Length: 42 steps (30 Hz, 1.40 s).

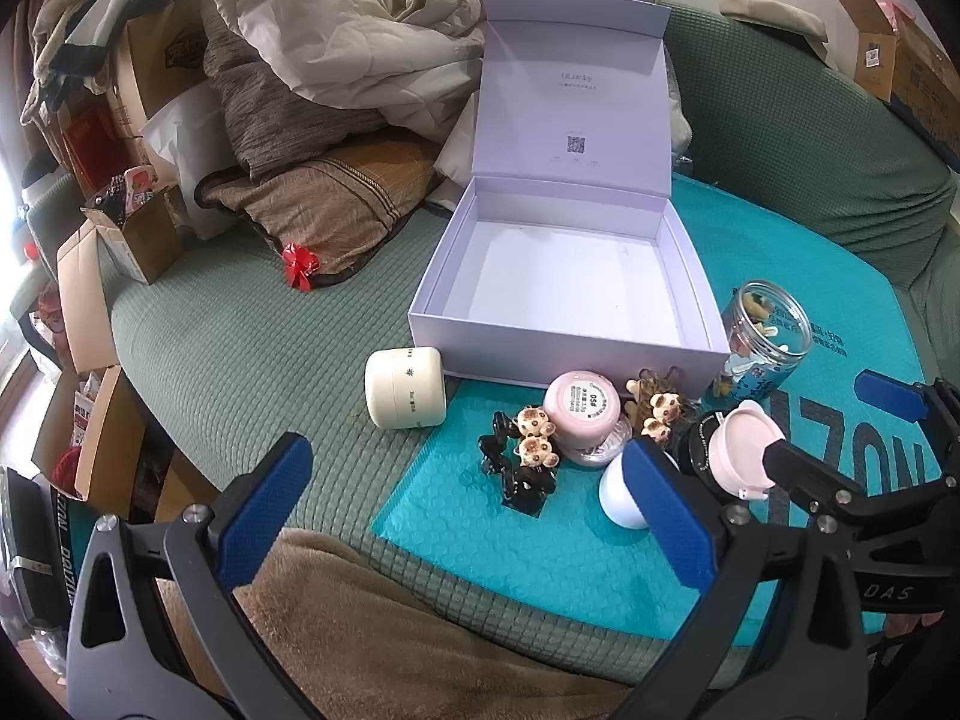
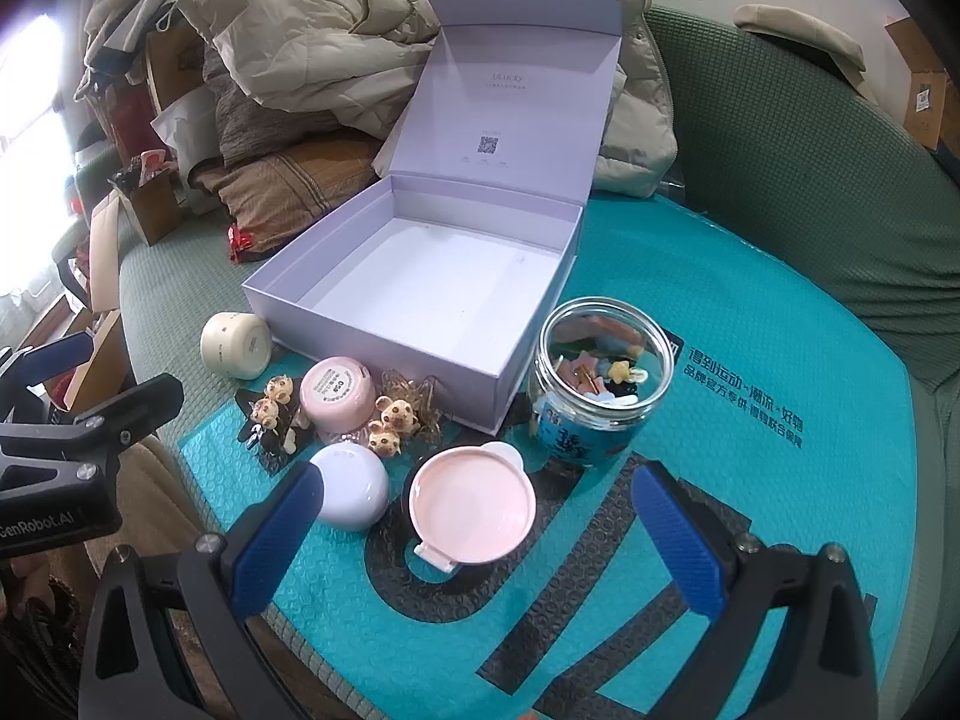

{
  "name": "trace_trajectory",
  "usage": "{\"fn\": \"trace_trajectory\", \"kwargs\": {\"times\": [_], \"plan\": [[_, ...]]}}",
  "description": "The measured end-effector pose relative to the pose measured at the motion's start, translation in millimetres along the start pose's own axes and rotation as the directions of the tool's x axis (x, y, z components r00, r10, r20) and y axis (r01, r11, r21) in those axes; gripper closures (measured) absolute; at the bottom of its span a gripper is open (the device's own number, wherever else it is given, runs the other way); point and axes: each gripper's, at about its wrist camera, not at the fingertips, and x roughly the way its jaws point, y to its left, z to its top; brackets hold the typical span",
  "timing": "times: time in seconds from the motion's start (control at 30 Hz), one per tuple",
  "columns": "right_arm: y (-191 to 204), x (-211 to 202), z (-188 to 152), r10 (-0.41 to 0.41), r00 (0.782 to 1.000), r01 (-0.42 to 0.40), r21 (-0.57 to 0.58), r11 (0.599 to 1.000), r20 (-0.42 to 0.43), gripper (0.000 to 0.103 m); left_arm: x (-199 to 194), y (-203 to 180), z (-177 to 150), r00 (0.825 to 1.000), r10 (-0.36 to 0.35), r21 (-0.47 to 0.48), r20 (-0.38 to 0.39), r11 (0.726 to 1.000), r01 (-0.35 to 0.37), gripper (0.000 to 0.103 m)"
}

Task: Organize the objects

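Note:
An empty lavender box (image 1: 564,354) (image 2: 372,348) stands open on a teal mat (image 1: 528,552) (image 2: 750,480), its lid upright. In front of it lie a cream jar (image 1: 405,387) (image 2: 237,342) on its side, a pink jar (image 1: 582,414) (image 2: 339,396), bear hair clips (image 1: 531,447) (image 2: 393,420), a white round jar (image 1: 618,492) (image 2: 354,492), a pink-lidded tub (image 1: 744,450) (image 2: 471,504) and a clear jar of clips (image 1: 762,336) (image 2: 600,372). My left gripper (image 1: 468,510) (image 2: 96,378) hovers open near the clips. My right gripper (image 2: 480,534) (image 1: 828,420) is open, with the pink-lidded tub just ahead between its fingers.
Coats and pillows (image 1: 336,60) are piled behind the box. Cardboard boxes (image 1: 132,234) crowd the left edge. A green quilted sofa cover (image 1: 240,348) runs under the mat, and a brown blanket (image 1: 372,630) lies at the front.

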Motion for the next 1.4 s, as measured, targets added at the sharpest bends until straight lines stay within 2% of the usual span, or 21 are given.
{"fn": "trace_trajectory", "kwargs": {"times": [1.27,1.4], "plan": [[-3.0,-2.6,-5.8,0.013,1.000,-0.013,-0.011,1.000,0.000,0.000,-3.5,1.7,-2.9,1.000,0.024,-0.043,-0.011,0.999,-0.025,0.000],[-2.6,-4.0,-8.1,0.032,0.999,-0.032,-0.030,0.999,0.003,0.000,-4.6,1.0,-4.0,1.000,0.030,-0.048,-0.009,0.998,-0.030,0.000]]}}
